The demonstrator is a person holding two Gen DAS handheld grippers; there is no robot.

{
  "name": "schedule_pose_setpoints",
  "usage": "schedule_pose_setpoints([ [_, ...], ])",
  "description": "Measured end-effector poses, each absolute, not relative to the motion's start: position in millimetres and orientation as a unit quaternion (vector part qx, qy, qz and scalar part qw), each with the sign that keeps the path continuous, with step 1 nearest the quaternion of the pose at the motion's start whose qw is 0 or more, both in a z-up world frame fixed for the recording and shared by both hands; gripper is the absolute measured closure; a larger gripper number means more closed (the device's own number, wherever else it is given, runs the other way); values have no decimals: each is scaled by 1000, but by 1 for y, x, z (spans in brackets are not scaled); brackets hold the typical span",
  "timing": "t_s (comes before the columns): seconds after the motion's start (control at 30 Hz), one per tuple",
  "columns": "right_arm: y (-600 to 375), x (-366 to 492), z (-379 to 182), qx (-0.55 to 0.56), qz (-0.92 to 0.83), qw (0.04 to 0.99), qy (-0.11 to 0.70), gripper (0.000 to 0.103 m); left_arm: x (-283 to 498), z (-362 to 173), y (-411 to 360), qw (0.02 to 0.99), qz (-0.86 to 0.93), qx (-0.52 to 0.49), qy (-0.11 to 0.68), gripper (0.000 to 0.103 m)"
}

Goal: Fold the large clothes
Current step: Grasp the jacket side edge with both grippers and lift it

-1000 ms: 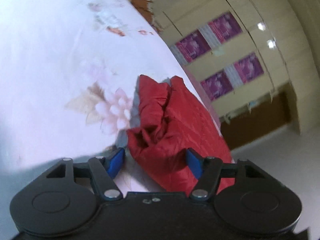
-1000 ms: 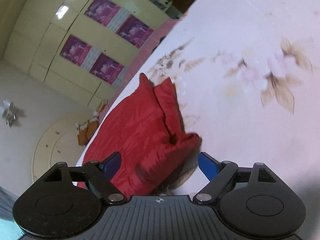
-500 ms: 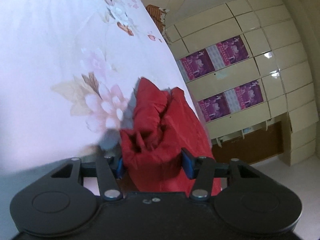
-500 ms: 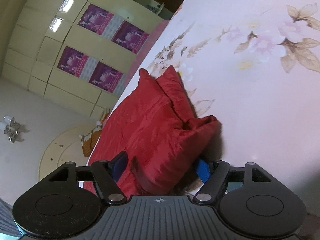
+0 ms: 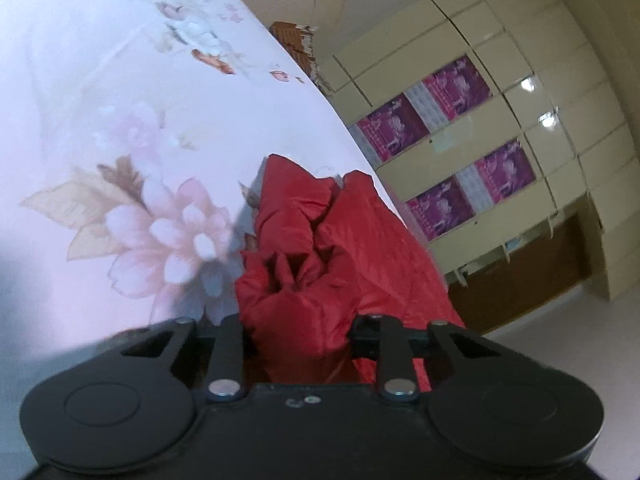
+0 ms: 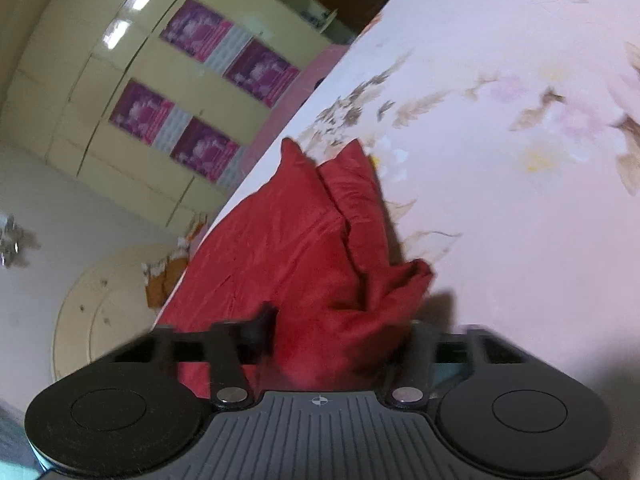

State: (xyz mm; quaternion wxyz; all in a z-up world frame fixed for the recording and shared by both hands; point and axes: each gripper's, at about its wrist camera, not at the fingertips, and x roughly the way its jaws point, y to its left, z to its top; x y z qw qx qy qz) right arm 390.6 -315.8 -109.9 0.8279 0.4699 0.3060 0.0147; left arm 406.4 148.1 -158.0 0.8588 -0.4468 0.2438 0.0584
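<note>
A red quilted garment (image 5: 344, 248) lies bunched along the edge of a bed with a pale floral sheet (image 5: 120, 128). My left gripper (image 5: 298, 338) is shut on a bunched corner of the garment; the blue pads are hidden in the fabric. In the right wrist view the same garment (image 6: 288, 248) runs away from me, and my right gripper (image 6: 340, 340) is shut on another bunched corner of it. The sheet (image 6: 520, 184) lies to the right there.
Cream wardrobe doors with purple posters (image 5: 460, 152) stand beyond the bed; they also show in the right wrist view (image 6: 192, 92). The bed edge runs right beside the garment, with bare floor past it.
Both grippers went from open around the garment's corners to shut on them, and both views have shifted a little.
</note>
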Motion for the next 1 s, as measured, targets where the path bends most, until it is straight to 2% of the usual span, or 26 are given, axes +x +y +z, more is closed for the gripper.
schedule_pose_setpoints([
  [0.03,-316,391,-107,466,18,830,305,82,405,-156,149,859,56,-447,245,82],
  [0.17,-317,384,-89,448,26,842,299,88,398,-148,148,859,47,-447,246,87],
  [0.43,-342,346,-71,442,24,845,300,88,364,-136,121,855,34,-451,255,87],
  [1.0,-416,205,-68,439,58,834,328,88,211,-136,61,851,56,-451,265,87],
])
